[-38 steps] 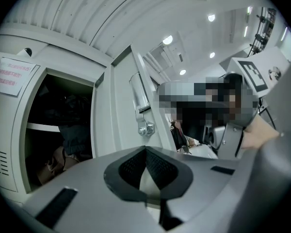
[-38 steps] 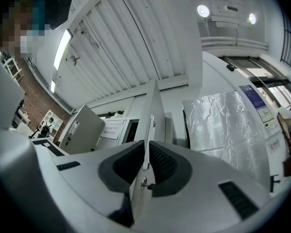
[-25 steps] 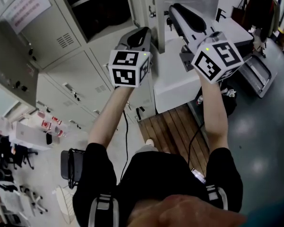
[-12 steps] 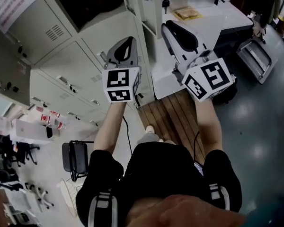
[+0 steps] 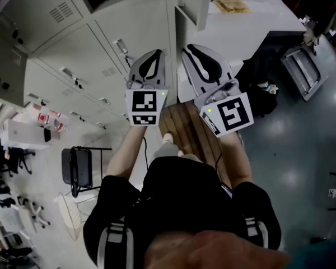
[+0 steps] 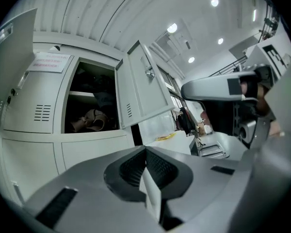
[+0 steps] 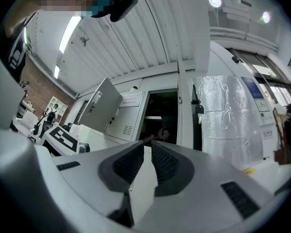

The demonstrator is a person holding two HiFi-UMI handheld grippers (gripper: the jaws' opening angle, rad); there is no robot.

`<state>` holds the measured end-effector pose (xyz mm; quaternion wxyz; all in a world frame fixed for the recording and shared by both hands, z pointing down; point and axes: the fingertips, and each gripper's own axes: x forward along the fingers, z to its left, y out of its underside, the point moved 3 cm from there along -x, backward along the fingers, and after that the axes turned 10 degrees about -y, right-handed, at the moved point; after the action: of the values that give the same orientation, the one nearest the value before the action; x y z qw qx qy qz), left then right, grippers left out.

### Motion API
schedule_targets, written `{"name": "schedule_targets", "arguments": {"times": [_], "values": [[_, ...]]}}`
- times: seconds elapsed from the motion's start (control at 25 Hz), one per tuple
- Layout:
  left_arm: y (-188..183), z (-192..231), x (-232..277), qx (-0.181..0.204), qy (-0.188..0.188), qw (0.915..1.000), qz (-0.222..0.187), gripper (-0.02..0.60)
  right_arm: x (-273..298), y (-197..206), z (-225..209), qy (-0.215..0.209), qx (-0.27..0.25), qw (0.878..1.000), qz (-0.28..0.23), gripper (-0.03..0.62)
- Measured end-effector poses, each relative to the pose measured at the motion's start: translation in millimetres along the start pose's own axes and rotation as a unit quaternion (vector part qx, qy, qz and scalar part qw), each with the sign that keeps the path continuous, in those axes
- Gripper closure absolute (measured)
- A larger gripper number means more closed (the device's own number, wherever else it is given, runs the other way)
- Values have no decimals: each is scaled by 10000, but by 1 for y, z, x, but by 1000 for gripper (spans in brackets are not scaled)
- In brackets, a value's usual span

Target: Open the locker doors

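A bank of grey lockers (image 5: 73,46) fills the upper left of the head view. One upper compartment (image 6: 89,103) stands open with its door (image 6: 143,89) swung out to the right; the doors under it (image 6: 94,152) are closed. My left gripper (image 5: 158,52) (image 6: 145,148) points level at the lockers, short of them, shut with nothing in it. Beside it, my right gripper (image 5: 186,49) (image 7: 148,141) points at the same dark opening (image 7: 160,115). Its tips stand a thin slit apart with nothing between them. Another open door (image 7: 104,106) hangs at its left.
A wooden platform (image 5: 185,130) lies below the grippers, at the person's feet. A folding chair (image 5: 78,170) stands at the left. A white table (image 5: 252,29) is at the upper right, and a plastic-wrapped cabinet (image 7: 228,115) stands right of the lockers.
Both grippers have come down side by side in front of the lockers. The open compartment has slid toward the top of the head view, and lower closed doors now show.
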<state>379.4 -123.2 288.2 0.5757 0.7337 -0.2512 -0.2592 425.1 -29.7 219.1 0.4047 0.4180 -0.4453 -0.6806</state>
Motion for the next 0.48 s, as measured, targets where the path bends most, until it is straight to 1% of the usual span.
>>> {"name": "schedule_targets", "arguments": {"times": [0.12,0.24,0.4,0.48], "values": [[23,11,-8,4,-223,9995,210,572,6,24,6,-104,185,9998,59,546],[45,27,-19,-63,-502,9978,420,572,17,47,17,-342,275,9989,159,546],[74,46,-33,-79,-861,9939,689,572,36,75,33,-555,388,9971,361,523],[88,51,-39,-73,-947,9924,785,572,45,89,42,-681,439,9956,471,514]]}}
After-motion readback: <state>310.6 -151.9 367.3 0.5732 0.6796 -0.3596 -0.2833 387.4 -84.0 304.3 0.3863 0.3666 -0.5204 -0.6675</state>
